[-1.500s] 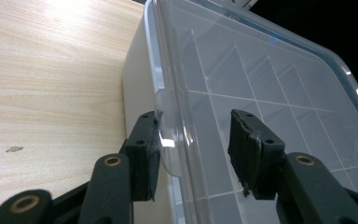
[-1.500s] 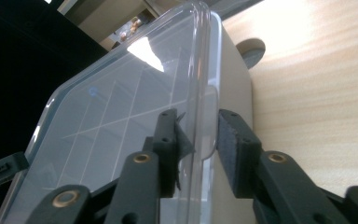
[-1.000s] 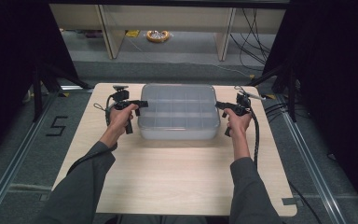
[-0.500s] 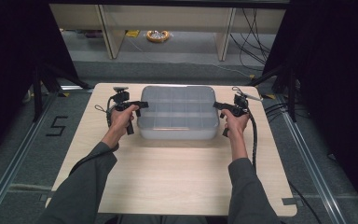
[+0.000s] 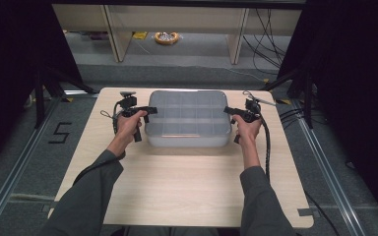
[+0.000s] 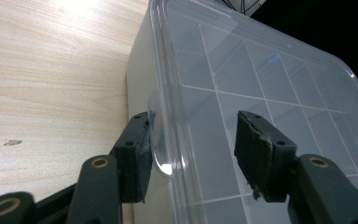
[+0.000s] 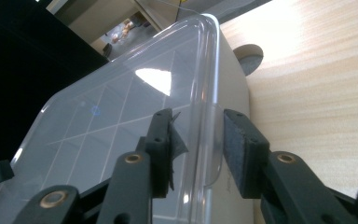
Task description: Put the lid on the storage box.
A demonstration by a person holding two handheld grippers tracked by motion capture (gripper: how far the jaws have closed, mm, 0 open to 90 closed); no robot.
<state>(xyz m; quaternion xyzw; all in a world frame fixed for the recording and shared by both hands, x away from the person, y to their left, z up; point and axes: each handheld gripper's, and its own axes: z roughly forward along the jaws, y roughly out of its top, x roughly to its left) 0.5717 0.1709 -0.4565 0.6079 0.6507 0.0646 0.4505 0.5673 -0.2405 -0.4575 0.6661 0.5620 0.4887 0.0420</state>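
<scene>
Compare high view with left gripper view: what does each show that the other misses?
High view: the whole clear box lying across the table, the person's sleeves, a floor mark "5". Left gripper view: the lid's rim tab between the left claw's pads; its jaws are open and have just been opening, and one pad stands clear above the lid. Shared: the box, its compartment grid, the wooden tabletop.

Grey sleeves [image 5: 86,196], black fingers [image 6: 133,161] with brass screws, black cables.
</scene>
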